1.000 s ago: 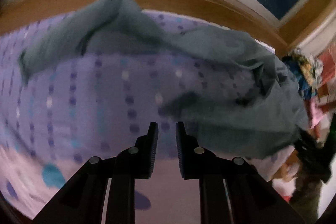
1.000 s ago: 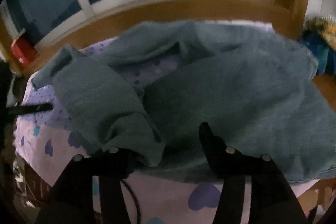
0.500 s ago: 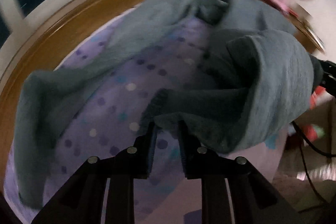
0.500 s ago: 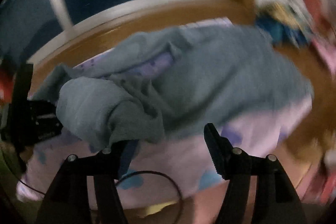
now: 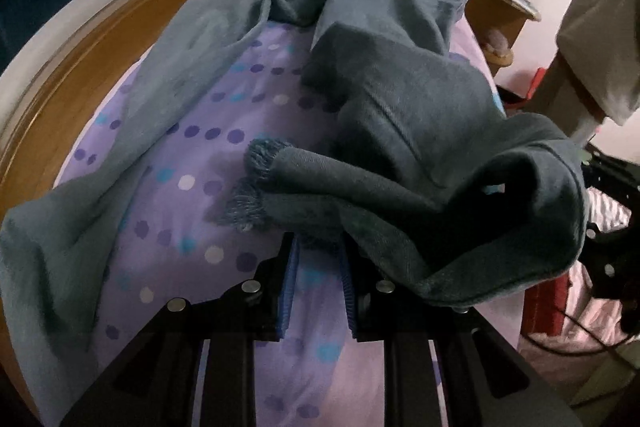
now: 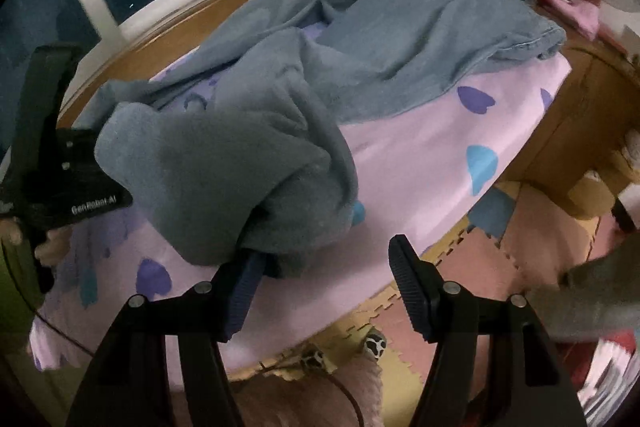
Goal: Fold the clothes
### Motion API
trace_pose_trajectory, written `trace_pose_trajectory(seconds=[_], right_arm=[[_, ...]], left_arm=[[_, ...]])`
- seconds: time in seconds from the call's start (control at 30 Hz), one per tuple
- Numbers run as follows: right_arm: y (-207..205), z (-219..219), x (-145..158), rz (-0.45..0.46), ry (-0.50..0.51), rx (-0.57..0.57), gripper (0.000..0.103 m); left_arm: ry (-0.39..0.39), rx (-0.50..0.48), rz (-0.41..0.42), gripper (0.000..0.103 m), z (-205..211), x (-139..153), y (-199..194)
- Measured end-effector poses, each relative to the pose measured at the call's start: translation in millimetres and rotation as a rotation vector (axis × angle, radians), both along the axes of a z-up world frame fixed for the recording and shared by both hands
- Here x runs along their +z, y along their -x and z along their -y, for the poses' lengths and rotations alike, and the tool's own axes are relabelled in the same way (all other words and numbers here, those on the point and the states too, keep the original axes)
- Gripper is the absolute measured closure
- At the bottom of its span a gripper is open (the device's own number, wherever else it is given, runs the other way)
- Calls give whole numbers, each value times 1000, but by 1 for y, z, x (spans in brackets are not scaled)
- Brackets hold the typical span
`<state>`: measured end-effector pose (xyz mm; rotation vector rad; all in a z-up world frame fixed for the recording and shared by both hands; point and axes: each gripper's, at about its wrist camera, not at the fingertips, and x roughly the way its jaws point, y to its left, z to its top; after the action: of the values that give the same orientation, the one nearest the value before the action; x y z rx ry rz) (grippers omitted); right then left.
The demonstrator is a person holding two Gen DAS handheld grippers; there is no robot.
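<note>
Your left gripper (image 5: 316, 247) pinches the frayed end of the long grey-blue soft cloth (image 5: 392, 115) lying away across the purple dotted bed sheet (image 5: 192, 211), while your right gripper (image 6: 326, 263) gapes, cloth draped on one finger.

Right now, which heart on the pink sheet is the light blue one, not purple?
The light blue heart near the sheet's front edge, by the floor mats. The other big hearts, such as the purple heart beside the jeans, are purple.

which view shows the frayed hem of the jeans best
Left wrist view: the frayed hem lies plainly just ahead of the left hand-held gripper. In the right wrist view the jeans show, but bunched, hem hidden.
</note>
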<state>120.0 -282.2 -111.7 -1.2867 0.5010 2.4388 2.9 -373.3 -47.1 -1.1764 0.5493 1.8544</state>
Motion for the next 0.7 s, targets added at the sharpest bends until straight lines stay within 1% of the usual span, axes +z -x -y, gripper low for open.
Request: trace_pose_trajectory(seconds=[0.07, 0.13, 0.2, 0.27, 0.33, 0.4, 0.5, 0.57, 0.67, 0.7], right_arm=[[-3, 5, 9, -16, -15, -22, 39], [-11, 6, 15, -15, -17, -46, 39], [-19, 9, 20, -4, -12, -45, 39], [-26, 21, 31, -22, -16, 0, 39], [-21, 36, 42, -49, -15, 93, 39], [-5, 46, 41, -58, -42, 156, 39], [31, 42, 28, -46, -121, 171, 40], [53, 25, 18, -42, -135, 130, 40], [76, -8, 7, -40, -114, 56, 40], [80, -16, 3, -38, -103, 49, 39]], left_arm=[[-27, 10, 26, 82, -2, -1, 10], [-53, 21, 59, 82, -5, -3, 18], [-77, 32, 88, 82, -8, -4, 25], [-89, 41, 95, 82, -13, -3, 29], [-88, 42, 89, 82, -17, -1, 30], [-83, 42, 79, 82, -20, 2, 30], [-68, 47, 52, 82, -20, 6, 31], [-58, 51, 32, 82, -15, 10, 34], [-44, 54, 25, 82, -5, 13, 39], [-42, 57, 29, 82, -4, 13, 42]])
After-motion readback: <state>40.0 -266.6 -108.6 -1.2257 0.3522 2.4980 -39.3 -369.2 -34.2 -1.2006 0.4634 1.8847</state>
